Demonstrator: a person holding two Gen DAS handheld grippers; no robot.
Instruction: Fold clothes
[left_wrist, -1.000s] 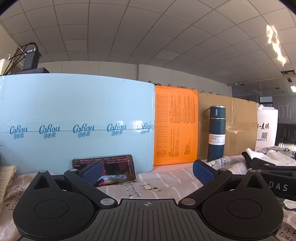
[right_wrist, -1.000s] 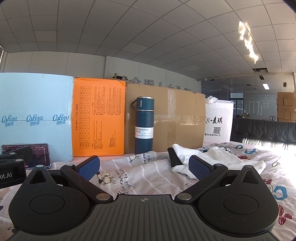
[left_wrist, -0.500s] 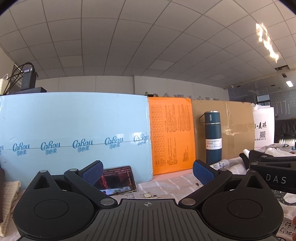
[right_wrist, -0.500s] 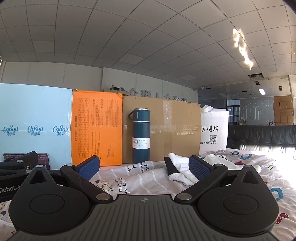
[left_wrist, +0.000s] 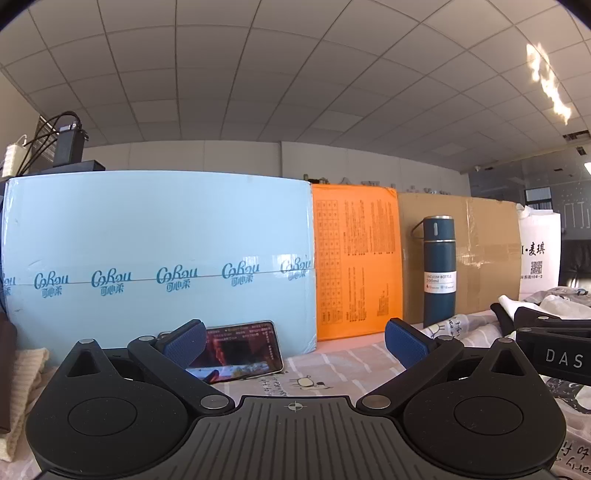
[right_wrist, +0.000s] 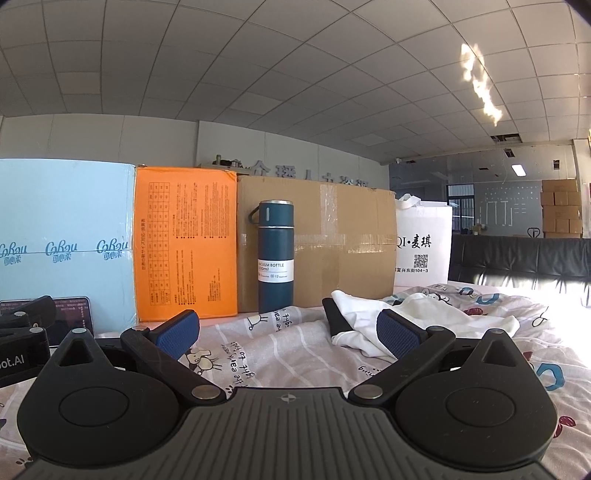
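Both the left gripper (left_wrist: 295, 341) and right gripper (right_wrist: 288, 330) have fingers spread apart, gripping nothing, while the white shirt (right_wrist: 413, 317) lies crumpled right of centre on the sheet (right_wrist: 280, 347), beside the bottle (right_wrist: 275, 254)

Vacuum bottle (right_wrist: 275, 258): dark teal, white label
Bed sheet (right_wrist: 295, 343): pale grey, cartoon prints
Garment (right_wrist: 417, 317): white, black trim
Left box (left_wrist: 159, 254): light blue
Middle box (left_wrist: 354, 262): orange
Gripper pads (right_wrist: 400, 334): blue

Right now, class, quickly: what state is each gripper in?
Left gripper: open, holding nothing.
Right gripper: open, holding nothing; white garment lies beyond it.
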